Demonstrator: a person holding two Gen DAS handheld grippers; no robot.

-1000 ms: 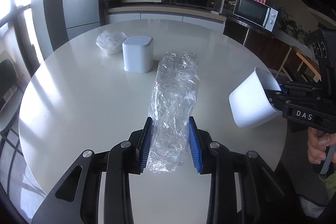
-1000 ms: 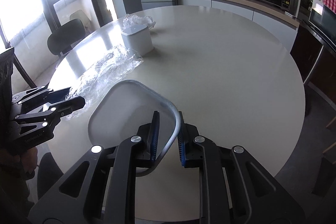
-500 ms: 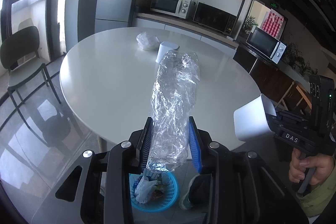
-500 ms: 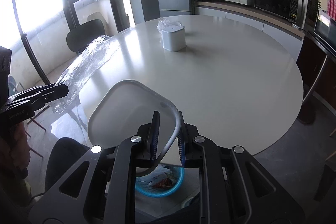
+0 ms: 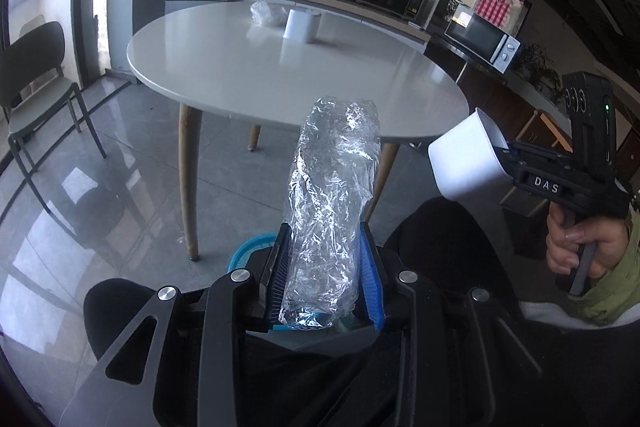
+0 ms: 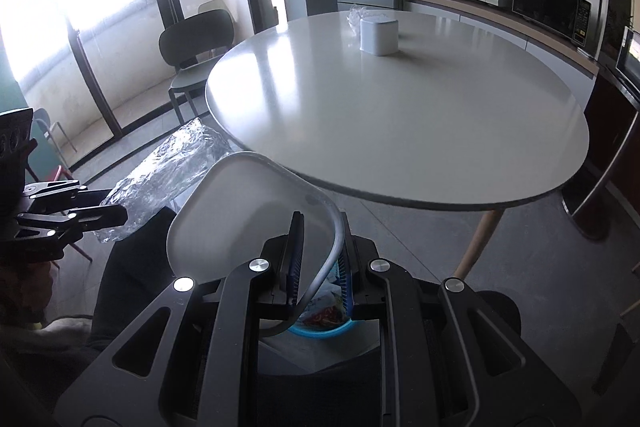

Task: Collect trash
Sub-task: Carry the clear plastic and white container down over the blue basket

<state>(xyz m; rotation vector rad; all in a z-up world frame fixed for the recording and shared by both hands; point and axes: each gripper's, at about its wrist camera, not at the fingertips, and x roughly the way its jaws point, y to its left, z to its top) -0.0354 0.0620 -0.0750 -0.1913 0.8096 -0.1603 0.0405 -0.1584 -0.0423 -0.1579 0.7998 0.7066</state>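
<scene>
My left gripper (image 5: 326, 273) is shut on a crumpled clear plastic bottle (image 5: 332, 211), which sticks up and forward between the blue pads. My right gripper (image 6: 320, 267) is shut on the rim of an empty white cup (image 6: 248, 211), tipped on its side. In the left wrist view that white cup (image 5: 468, 163) hangs at the right, held by the right gripper with a hand (image 5: 580, 247) on its handle. In the right wrist view the bottle (image 6: 168, 171) shows at the left. A blue trash basket (image 6: 320, 327) with wrappers sits on the floor below both grippers, mostly hidden.
A round white table (image 5: 280, 75) on wooden legs stands ahead, off to the far side of both grippers. On it are an upturned white cup (image 5: 300, 23) and a crumpled clear bag (image 5: 264, 13). A dark chair (image 5: 36, 75) stands left. The person's dark-clothed knees (image 5: 440, 235) flank the basket.
Both grippers have pulled back from over the table to past its edge, carrying bottle and cup. The floor, table legs and blue basket have come into view below them.
</scene>
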